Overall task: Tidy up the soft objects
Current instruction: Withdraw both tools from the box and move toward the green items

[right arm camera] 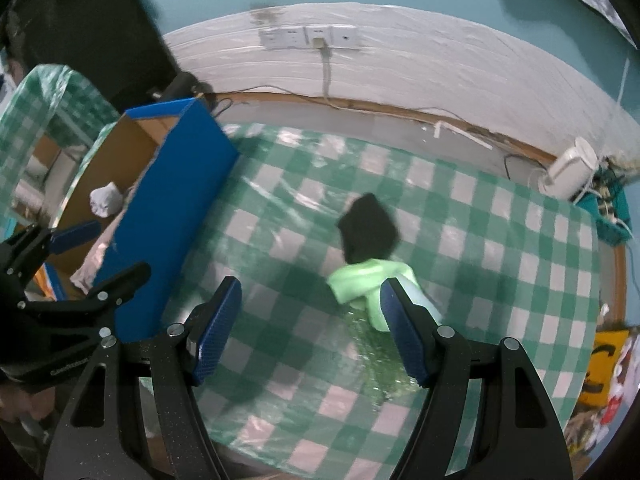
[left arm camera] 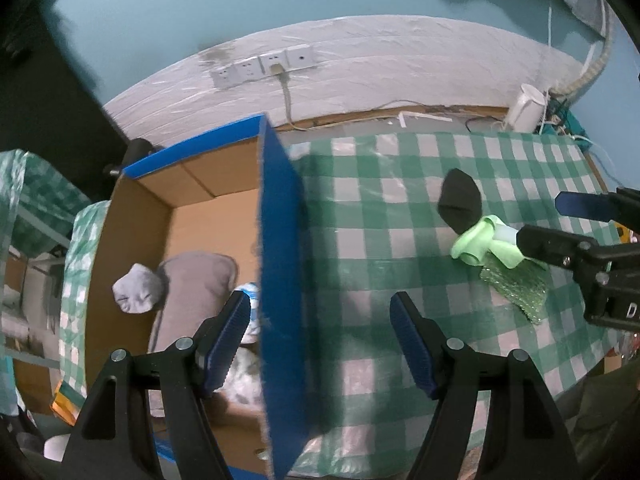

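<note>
Box (two socks inside), one black sock

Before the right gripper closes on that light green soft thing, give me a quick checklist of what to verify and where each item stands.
1. Right gripper jaws apart: ok.
2. Light green item between the fingers: not ok, it sits at the right finger, off centre.
3. Black soft item out of the grasp: cannot tell, it touches the green one.
4. Green mesh pouch free of the green item: cannot tell, they overlap.
5. Blue box open, with room: ok; a grey sock and grey cloth lie inside.
6. Left gripper out of the way: ok, open at the box wall.
</note>
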